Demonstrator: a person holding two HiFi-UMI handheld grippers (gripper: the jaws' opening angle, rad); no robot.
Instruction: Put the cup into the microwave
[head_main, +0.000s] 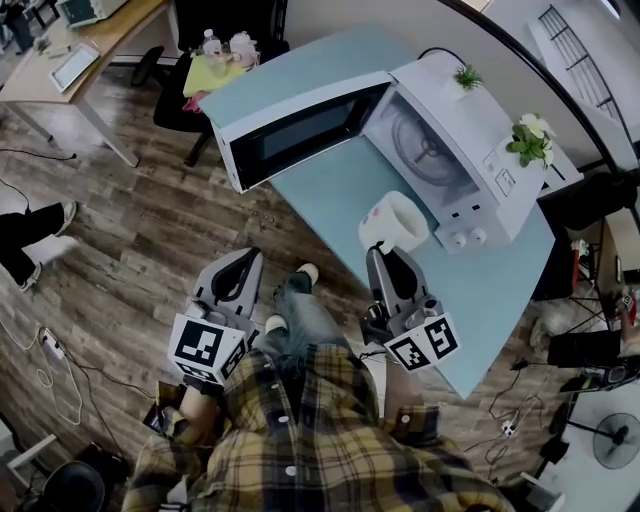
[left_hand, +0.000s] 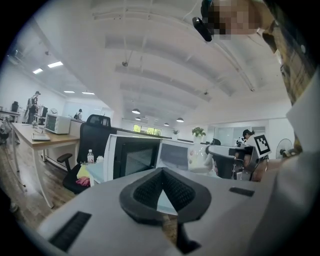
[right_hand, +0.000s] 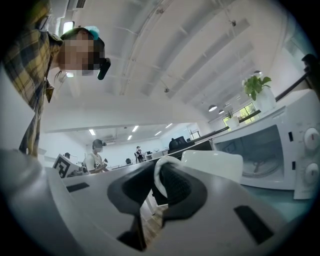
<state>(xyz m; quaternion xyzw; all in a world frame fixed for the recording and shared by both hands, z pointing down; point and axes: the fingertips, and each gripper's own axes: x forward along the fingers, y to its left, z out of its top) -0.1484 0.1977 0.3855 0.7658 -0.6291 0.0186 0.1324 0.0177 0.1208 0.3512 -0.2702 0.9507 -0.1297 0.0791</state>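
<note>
A white microwave (head_main: 470, 150) stands open on the light-blue table (head_main: 330, 190), its door (head_main: 300, 135) swung out to the left and the turntable showing inside. My right gripper (head_main: 378, 250) is shut on the white cup (head_main: 395, 220) and holds it over the table's front edge, just before the oven's opening. In the right gripper view the cup's handle (right_hand: 159, 175) sits pinched between the pads, and the cup body (right_hand: 212, 165) rises beyond. My left gripper (head_main: 243, 258) hangs over the wooden floor left of the table, jaws shut and holding nothing. The left gripper view shows the door (left_hand: 131, 156) and cup (left_hand: 199, 157) ahead.
Two potted plants (head_main: 530, 140) stand on top of the microwave. A black chair (head_main: 200, 80) with bottles and a yellow cloth sits at the table's far corner, beside a wooden desk (head_main: 90, 50). Cables (head_main: 55, 370) lie on the floor at left. Another person's foot (head_main: 45, 245) shows at the left edge.
</note>
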